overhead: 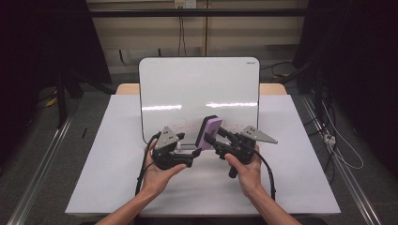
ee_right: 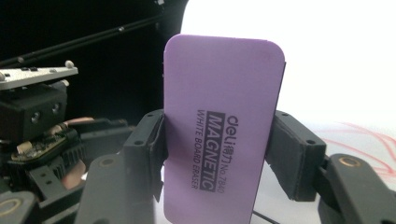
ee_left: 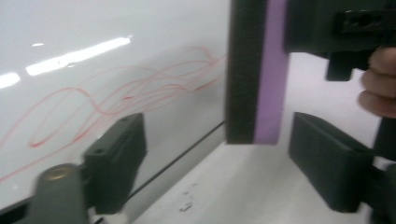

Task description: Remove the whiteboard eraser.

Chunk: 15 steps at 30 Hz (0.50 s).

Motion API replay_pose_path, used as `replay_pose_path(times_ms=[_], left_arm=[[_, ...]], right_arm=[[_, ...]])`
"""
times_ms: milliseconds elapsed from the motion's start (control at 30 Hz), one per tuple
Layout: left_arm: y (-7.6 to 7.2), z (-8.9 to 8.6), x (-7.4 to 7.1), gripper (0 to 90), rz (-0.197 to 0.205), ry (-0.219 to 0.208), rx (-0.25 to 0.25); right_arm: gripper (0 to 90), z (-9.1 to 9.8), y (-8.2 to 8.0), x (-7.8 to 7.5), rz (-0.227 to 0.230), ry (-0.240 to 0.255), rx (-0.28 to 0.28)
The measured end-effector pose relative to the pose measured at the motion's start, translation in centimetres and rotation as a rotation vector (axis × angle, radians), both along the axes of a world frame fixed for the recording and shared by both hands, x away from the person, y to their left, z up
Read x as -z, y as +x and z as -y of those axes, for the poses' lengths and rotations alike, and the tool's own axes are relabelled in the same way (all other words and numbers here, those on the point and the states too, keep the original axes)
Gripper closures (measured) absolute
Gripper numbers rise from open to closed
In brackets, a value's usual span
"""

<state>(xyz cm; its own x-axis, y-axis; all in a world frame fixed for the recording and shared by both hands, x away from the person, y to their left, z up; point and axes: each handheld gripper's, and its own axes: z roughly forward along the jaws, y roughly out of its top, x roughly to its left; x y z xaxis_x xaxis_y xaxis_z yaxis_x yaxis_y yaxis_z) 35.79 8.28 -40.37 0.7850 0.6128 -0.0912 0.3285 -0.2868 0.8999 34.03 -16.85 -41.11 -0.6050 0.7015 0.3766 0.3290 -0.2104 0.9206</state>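
A rectangular purple foam whiteboard eraser (ee_right: 223,126) with a black felt underside stands upright on its short end, held above the near edge of the board. Its purple face carries black printed lettering, and its two long edges sit between the black pads of the right gripper (ee_right: 219,154), whose jaws are clamped on it from either side. In the high view the eraser (overhead: 208,132) rises from the right gripper (overhead: 212,139) at a slight tilt, with the right hand (overhead: 247,169) wrapped around the gripper's handle below.

Just beside it, to the left, the left gripper (overhead: 193,153) points toward the eraser; its jaws stand apart and grip nothing. In the left gripper view, the eraser (ee_left: 256,74) hangs edge-on between and beyond the left gripper's (ee_left: 224,163) two black pads, touching neither; its dark felt layer faces the board. The left hand (overhead: 159,171) cradles that gripper from beneath.

Behind both tools leans a white glossy whiteboard (overhead: 199,89) with rounded corners and a thin dark rim, bearing faint red looping marker scribbles (ee_left: 140,93) along its lower part. The board rests on a pale lilac-white rectangular table (overhead: 117,168), and black cables (overhead: 268,173) trail from the grippers toward the person.
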Motion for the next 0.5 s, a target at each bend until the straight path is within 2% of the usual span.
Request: replay_pose_path(times_ms=[33, 167, 333, 500], left_arm=[[0.1, -0.2, 0.0, 11.5, -0.014, 0.0, 0.0], [0.2, -1.0, 0.0, 7.2, -0.014, 0.007, -0.032], [0.4, -2.4, -0.3, 6.3, -0.011, 0.007, -0.058], [0.2, -3.8, -0.3, 5.0, -0.006, 0.022, -0.049]], right_arm=[[41.1, 0.1, 0.0, 0.0, -0.001, -0.005, 0.003], [41.2, 0.5, -0.2, 0.2, -0.005, -0.021, 0.01], [41.2, 1.1, -0.4, 0.2, 0.001, -0.039, 0.02], [41.3, 1.5, -0.6, 0.4, -0.002, -0.061, 0.027]])
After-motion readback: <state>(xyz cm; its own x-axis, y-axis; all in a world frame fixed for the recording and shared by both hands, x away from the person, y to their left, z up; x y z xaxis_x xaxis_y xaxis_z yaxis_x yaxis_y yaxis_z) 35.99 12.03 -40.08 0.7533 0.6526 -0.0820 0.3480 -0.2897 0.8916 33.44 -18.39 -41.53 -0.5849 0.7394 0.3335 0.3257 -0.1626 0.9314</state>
